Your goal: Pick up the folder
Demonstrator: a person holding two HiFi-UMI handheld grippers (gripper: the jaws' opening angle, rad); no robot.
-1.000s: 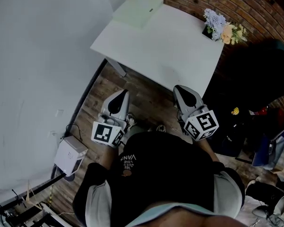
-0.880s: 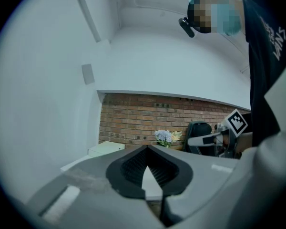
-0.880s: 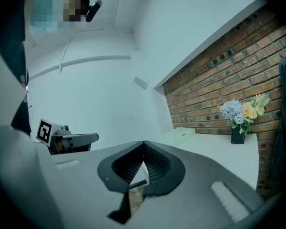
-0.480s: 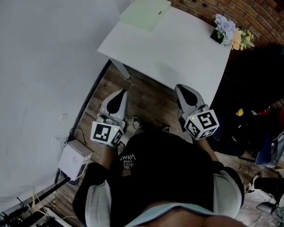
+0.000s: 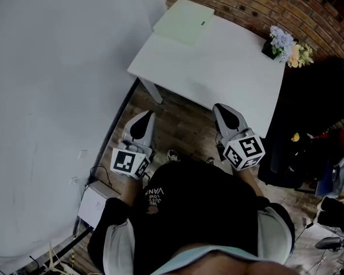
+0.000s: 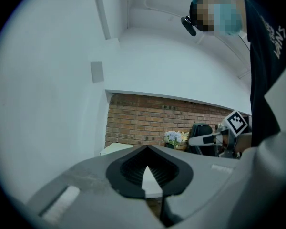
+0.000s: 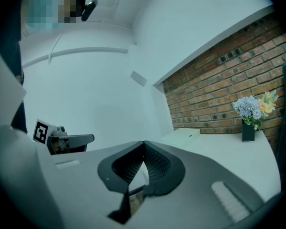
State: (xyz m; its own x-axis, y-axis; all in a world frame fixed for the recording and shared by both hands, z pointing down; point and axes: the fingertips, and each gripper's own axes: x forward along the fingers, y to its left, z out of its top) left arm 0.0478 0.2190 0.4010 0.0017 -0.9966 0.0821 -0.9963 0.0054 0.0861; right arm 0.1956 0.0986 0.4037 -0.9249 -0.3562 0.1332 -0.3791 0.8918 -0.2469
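Folder (image 5: 183, 22): pale green and flat. It lies on the far left corner of the tabletop (image 5: 218, 67), close to the brick wall (image 5: 258, 2).
Tabletop: white, with a bare middle.
Flowers (image 5: 289, 43): a blue and yellow bunch in a dark pot on the far right corner, well apart from the folder.
Left tongs (image 5: 145, 116): shut tight, tip to tip, with nothing held. They point at the tabletop from over the wood floor (image 5: 178, 125) and are well apart from the folder.
Right tongs (image 5: 219, 108): shut tight too, and holding nothing. They hang near the front edge of the tabletop.
Person (image 5: 200, 211): in a black shirt, standing on the wood floor in front of the tabletop, one pair of tongs in each hand.
White wall (image 5: 51, 67): on the left side.
White box (image 5: 94, 204): on the floor by that wall.
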